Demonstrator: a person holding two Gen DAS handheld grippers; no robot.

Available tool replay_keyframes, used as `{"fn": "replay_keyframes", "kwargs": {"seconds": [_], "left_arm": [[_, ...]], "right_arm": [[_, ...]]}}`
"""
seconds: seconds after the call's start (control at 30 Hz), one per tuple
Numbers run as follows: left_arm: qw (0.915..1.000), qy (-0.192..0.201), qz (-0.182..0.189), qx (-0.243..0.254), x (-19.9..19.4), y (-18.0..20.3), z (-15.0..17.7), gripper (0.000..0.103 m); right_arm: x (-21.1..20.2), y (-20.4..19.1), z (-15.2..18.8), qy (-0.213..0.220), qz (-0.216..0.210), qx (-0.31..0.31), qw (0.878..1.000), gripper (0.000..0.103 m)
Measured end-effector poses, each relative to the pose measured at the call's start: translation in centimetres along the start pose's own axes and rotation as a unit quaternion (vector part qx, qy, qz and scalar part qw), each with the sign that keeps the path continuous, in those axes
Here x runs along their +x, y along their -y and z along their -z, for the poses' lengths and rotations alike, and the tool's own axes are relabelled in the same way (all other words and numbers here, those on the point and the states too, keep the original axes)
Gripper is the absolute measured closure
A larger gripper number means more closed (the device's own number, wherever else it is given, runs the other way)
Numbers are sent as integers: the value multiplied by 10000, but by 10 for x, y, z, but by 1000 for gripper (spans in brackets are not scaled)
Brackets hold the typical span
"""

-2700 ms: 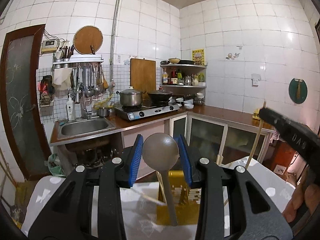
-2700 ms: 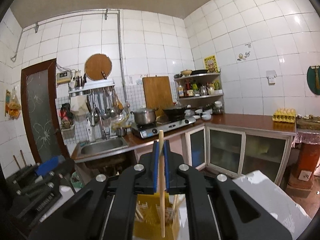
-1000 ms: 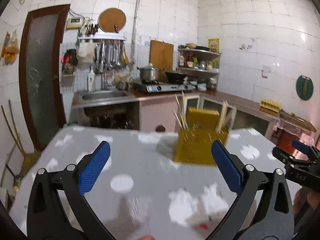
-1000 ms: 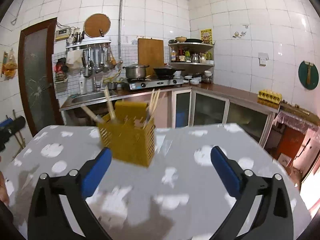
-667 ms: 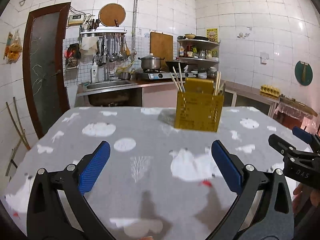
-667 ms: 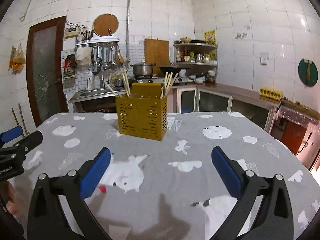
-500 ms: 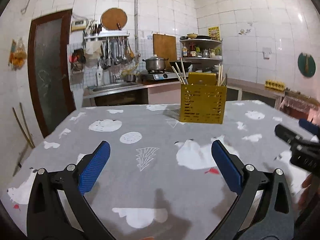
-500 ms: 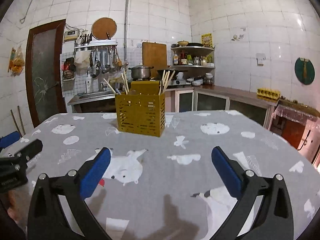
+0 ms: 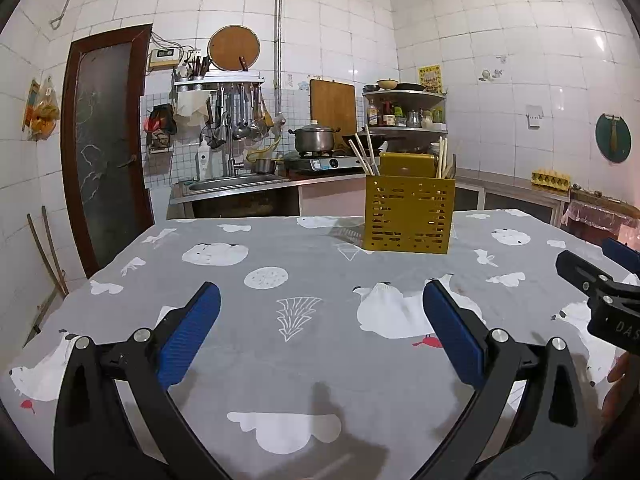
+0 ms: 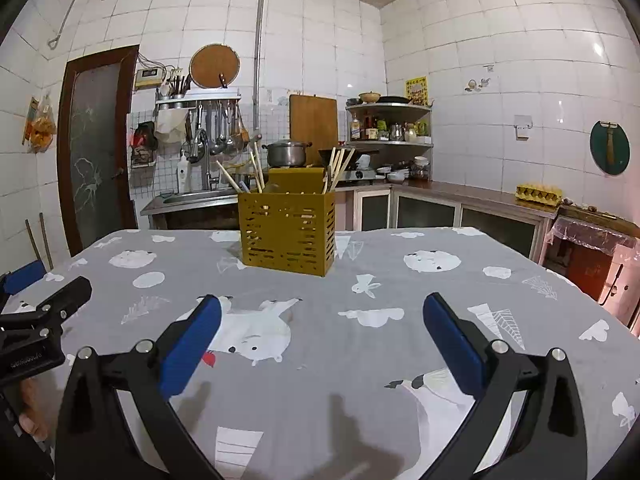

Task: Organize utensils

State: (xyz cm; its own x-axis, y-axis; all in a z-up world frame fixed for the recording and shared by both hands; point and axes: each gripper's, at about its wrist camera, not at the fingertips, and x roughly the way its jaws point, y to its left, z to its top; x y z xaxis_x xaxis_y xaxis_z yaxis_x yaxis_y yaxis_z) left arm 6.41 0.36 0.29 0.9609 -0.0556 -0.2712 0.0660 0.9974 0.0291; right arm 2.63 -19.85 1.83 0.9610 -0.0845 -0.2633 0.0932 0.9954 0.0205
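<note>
Chopsticks (image 10: 256, 172) stand in yellow holder (image 10: 286, 232); both grippers' fingers (image 9: 188, 334) spread, empty.

Your utensil holder (image 9: 409, 216) stands on the far half of the surface (image 9: 280, 340), chopsticks (image 9: 362, 156) upright in it. Behind it lie the sink (image 9: 236, 181) and stove (image 9: 320, 162); the door (image 9: 106, 152) is left.

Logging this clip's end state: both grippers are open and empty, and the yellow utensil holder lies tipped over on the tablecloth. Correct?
Not quite. The yellow utensil holder stands upright on the tablecloth, chopsticks sticking up, as the right wrist view shows. The left gripper and the right gripper are open and empty.
</note>
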Motion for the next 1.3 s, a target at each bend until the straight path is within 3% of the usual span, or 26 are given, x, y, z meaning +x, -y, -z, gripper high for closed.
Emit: {"fn": "replay_keyframes", "kwargs": {"seconds": [0.37,1.3], "left_arm": [[9997,235,-55,55,-9,2,1,5],[9996,230,-66,-135,-8,-9,3,5]], "right_arm": [[0,-2,0,36,41,-38,10000,4],[-3,1,0,91,39,26,9999,4]]}}
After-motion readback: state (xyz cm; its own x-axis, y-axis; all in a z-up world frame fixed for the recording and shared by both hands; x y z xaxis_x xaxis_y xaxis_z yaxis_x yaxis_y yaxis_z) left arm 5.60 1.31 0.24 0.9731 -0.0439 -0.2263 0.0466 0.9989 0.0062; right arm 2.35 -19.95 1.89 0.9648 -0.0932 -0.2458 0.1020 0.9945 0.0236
